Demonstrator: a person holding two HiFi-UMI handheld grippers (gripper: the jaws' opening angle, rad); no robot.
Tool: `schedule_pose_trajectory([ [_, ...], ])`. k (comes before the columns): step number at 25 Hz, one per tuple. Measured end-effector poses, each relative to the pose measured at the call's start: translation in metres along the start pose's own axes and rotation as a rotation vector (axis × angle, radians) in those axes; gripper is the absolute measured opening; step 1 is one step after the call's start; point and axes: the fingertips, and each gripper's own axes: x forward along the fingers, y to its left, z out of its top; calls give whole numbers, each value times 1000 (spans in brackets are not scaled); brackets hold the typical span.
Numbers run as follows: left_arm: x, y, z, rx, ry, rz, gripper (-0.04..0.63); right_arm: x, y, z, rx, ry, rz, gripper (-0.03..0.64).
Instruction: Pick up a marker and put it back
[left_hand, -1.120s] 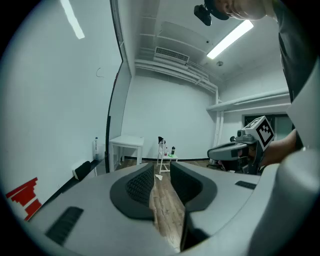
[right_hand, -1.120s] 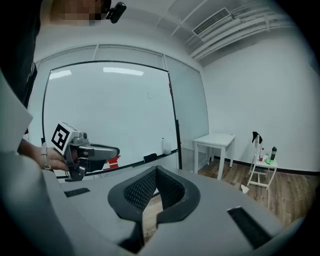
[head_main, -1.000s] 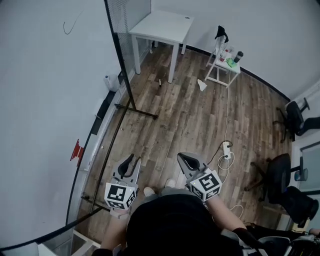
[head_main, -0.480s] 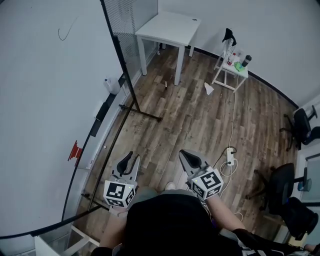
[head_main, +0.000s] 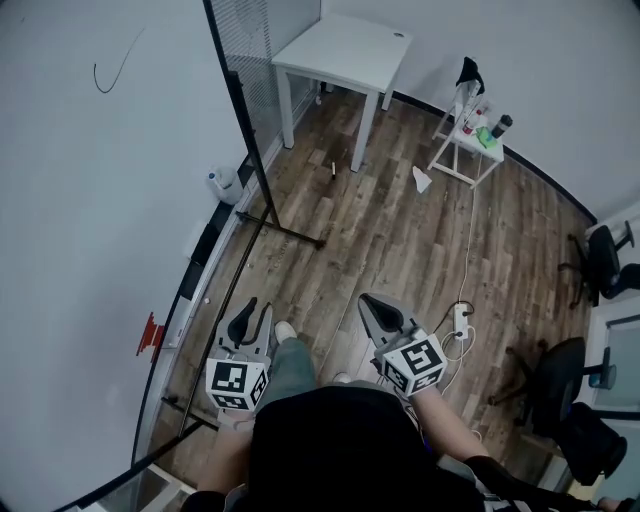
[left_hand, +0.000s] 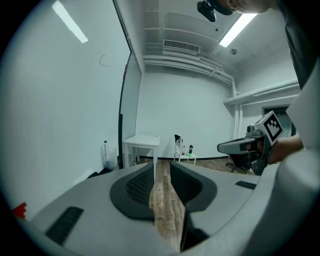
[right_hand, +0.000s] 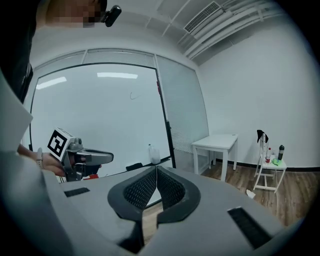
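Held low and level in front of the body, beside the whiteboard (head_main: 100, 200) and above the wooden floor (head_main: 400, 230): left gripper (head_main: 247, 322) with jaws slightly parted, only floorboards showing through the narrow gap; right gripper (head_main: 378, 318) with jaws pressed together at the tips, grasping nothing. Both pointed forward, well apart from each other and touching neither board nor floor.

No marker surely in sight. Possibly the small dark stick (head_main: 333, 168) lying on the floor near a leg of the white table (head_main: 345, 50), possibly something along the whiteboard's lower edge, where only a red tab (head_main: 152, 333) shows; too small to tell.

Judged light, stiff and smooth, round enough to roll or slip. Best taken across the middle of the barrel, clear of the cap, with a modest squeeze.
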Motion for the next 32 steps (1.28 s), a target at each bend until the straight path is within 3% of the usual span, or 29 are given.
schedule_pose_trajectory([
  [8,78,110,23,-1,-11,14,103,123,-12,48,-38,7,-21,29],
  [16,123,178,25,9,20,98,103,205,-21,79,-56,19,-13,29],
  [23,166,221,23,-18,49,193,103,273,-38,95,-90,51,85,29],
  [32,213,255,18,-68,99,341,104,358,-75,117,-176,89,279,29],
])
